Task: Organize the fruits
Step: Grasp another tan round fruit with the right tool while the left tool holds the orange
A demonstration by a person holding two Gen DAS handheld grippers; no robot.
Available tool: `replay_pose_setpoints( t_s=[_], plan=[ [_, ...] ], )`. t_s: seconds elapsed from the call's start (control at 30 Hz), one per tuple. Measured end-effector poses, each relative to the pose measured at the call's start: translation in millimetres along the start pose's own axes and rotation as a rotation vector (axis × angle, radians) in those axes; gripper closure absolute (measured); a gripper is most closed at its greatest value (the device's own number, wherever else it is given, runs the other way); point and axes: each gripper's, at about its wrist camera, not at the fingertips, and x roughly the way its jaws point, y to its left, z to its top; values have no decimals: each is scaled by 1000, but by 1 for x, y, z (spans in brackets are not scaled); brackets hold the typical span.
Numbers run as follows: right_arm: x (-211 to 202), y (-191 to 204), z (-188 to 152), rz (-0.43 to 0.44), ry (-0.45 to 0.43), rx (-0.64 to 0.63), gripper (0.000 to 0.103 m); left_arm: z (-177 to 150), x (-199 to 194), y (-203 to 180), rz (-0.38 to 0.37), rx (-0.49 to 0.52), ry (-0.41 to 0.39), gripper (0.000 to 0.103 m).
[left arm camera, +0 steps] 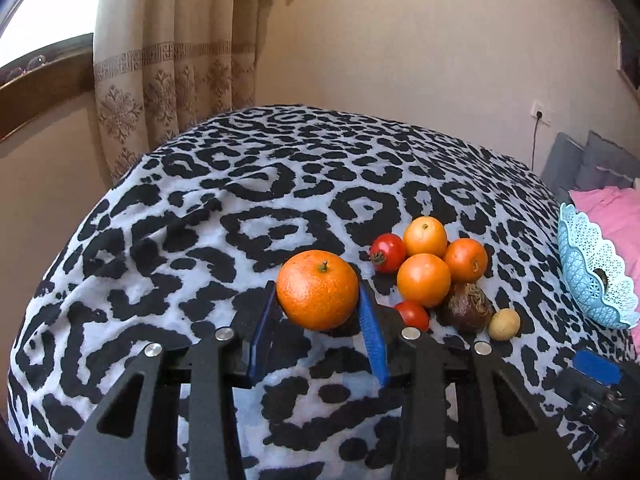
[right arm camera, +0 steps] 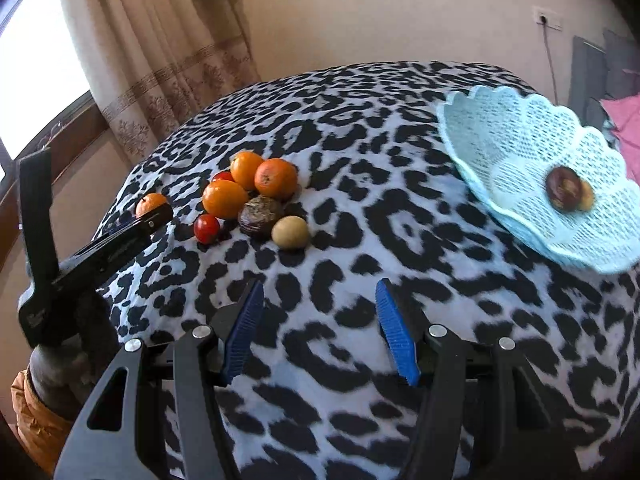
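My left gripper (left arm camera: pixel 319 300) is shut on a large orange (left arm camera: pixel 318 290), its blue pads pressing both sides just above the leopard-print cloth (left arm camera: pixel 240 208). To its right lies a pile: three smaller oranges (left arm camera: pixel 424 279), two red tomatoes (left arm camera: pixel 387 252), a dark brown fruit (left arm camera: pixel 468 308) and a small tan fruit (left arm camera: pixel 504 324). The right wrist view shows the held orange (right arm camera: pixel 151 201) at the left, and my right gripper (right arm camera: pixel 320 284) open over bare cloth. A light blue lace basket (right arm camera: pixel 500 128) at the right holds a dark brown fruit (right arm camera: pixel 563 189) and a small tan one (right arm camera: pixel 588 196).
The cloth covers a rounded surface that falls away at the left and far edges. A curtain (left arm camera: pixel 160 80) and window lie behind on the left. Pink bedding (left arm camera: pixel 616 208) and grey cushions sit beyond the basket (left arm camera: pixel 588 264). An orange sleeve (right arm camera: pixel 36 412) shows at the lower left.
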Motion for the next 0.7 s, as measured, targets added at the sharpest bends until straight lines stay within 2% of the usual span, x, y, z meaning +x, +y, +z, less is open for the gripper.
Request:
replay_pose_setpoints(
  t_s=[0.1,0.23,0.6,0.7],
  plan=[
    [12,7,6,6,16,-16,43,-1,1,0,-8,2,5,63],
    [30,17,17,6,36,-49,53,-2,1,2,-17,-10,10,63],
    [66,33,38,-36,62,-106,63,-3,2,3,-29,-21,14,63],
    [69,34,37,-40,60,-112,70,-3,2,3,-32,-20,16,63]
  ],
)
